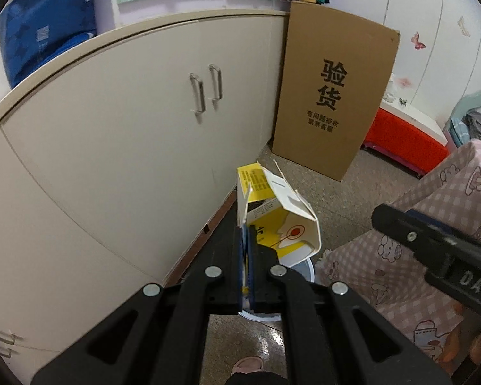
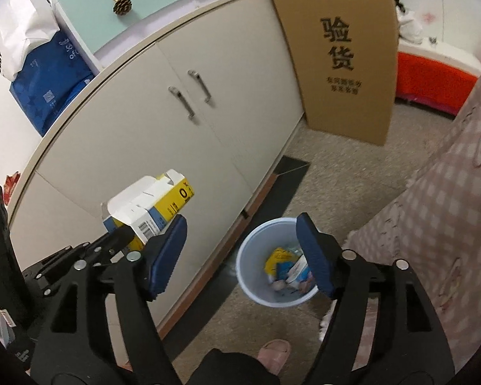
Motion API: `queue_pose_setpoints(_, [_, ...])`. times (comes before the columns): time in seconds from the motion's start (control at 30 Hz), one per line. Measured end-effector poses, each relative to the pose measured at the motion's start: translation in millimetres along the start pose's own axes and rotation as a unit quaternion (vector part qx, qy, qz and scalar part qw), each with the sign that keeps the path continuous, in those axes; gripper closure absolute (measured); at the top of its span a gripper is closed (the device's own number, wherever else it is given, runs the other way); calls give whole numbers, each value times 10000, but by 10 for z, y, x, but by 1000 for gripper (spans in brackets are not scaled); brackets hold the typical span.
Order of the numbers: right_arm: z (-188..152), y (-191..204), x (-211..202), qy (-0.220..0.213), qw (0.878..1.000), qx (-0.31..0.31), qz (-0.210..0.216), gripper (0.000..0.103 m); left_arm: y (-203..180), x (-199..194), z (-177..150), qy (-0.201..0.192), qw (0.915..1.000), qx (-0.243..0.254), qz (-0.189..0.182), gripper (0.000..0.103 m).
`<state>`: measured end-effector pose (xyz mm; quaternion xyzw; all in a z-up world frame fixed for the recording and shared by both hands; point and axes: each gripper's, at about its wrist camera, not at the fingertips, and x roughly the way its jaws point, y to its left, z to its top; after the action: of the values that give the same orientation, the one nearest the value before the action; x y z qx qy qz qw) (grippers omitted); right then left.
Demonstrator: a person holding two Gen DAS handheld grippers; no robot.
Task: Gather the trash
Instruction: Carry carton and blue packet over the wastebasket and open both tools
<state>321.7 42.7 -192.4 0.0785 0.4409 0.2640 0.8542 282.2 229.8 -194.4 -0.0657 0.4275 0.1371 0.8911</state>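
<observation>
Yellow and white, the torn box (image 1: 274, 211) is pinched tight in the left gripper (image 1: 246, 256) above the bin (image 2: 274, 264) (some trash already lies inside) — the right gripper (image 2: 242, 256) is wide open, holding nothing.

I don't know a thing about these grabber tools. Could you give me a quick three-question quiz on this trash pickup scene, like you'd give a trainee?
1. True or false: the left gripper is shut on the yellow and white carton.
2. Which stands open with nothing between its pads? A. the left gripper B. the right gripper
3. Fill in: the white bin on the floor already holds some ____.

Key: 1 true. 2 B. 3 trash, namely crumpled wrappers.
</observation>
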Motion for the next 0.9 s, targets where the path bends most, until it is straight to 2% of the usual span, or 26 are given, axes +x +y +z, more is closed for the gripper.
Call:
queue_pose_setpoints(0.13, [13, -15, -136, -244, 9993, -145, -255, 29, -105, 42, 12, 33, 10000, 64, -44, 100])
queue_pose_setpoints(0.3, [49, -88, -282, -501, 9976, -27, -470, 27, -234, 59, 47, 31, 9998, 149, -92, 100])
queue_pose_setpoints(0.73, [99, -300, -486, -843, 9945, 342, -516, 25, -414, 175, 246, 138, 9994, 119, -297, 98])
queue_pose_setpoints(0.77, [98, -311, -491, -843, 9945, 348, -523, 25, -418, 220, 252, 226, 9992, 87, -330, 88])
queue_pose_setpoints(0.8, [96, -333, -491, -825, 9945, 369, -531, 25, -420, 271, 262, 336, 9989, 35, -321, 58])
queue_pose_setpoints(0.83, [93, -339, -487, -815, 9944, 391, -539, 25, -411, 303, 259, 395, 9988, -23, -282, 40])
queue_pose_setpoints(0.87, [87, -360, -496, -811, 9944, 406, -541, 25, -393, 329, 250, 428, 9988, -112, -217, 26])
queue_pose_setpoints(0.9, [83, -377, -505, -807, 9944, 418, -548, 25, -374, 347, 242, 453, 9986, -208, -175, 26])
